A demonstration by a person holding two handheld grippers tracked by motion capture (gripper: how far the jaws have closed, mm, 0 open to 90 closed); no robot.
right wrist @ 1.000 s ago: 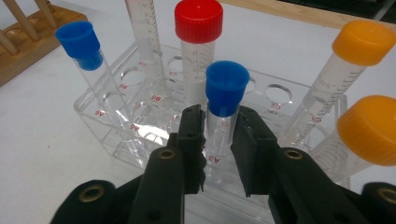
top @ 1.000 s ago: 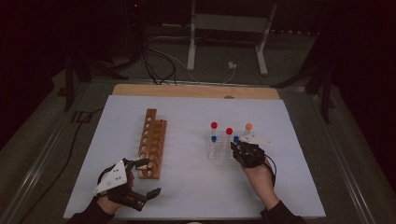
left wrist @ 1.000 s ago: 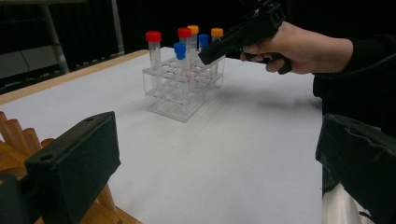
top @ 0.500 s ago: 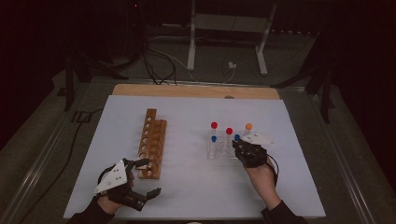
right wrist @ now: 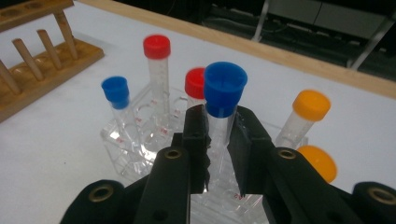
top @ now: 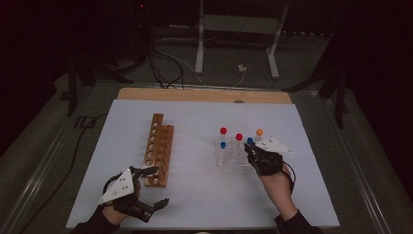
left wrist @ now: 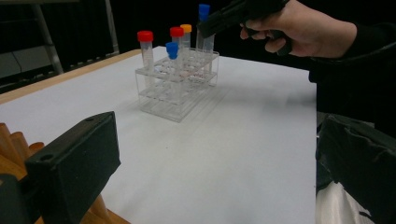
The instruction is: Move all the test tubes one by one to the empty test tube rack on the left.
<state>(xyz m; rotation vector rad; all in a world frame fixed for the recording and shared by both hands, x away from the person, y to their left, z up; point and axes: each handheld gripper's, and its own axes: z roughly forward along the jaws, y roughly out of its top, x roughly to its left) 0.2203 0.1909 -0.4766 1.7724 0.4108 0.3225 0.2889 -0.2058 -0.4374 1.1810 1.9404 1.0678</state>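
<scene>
A clear tube rack (top: pixel 229 160) stands right of centre on the white table. My right gripper (top: pixel 251 148) is at the rack's right end, shut on a blue-capped tube (right wrist: pixel 225 88) just under its cap. That blue-capped tube (left wrist: pixel 204 11) stands higher than the other tubes. Also in the rack are two red-capped tubes (right wrist: pixel 157 46), another blue-capped one (right wrist: pixel 115 88) and an orange-capped one (right wrist: pixel 311 103). My left gripper (top: pixel 157 186) rests open at the near left, beside the near end of the wooden rack (top: pixel 158 146), with nothing between its fingers (left wrist: pixel 74 158).
The empty wooden rack (right wrist: pixel 42 51) runs front to back, left of centre. A wooden strip (top: pixel 204 95) borders the table's far edge. Beyond it are cables and a metal stand (top: pixel 236 29) on the dark floor. Bare white table (top: pixel 204 190) lies between the two hands.
The right gripper has shifted slightly at the rack's right end, still on the blue-capped tube. The left gripper has not moved.
</scene>
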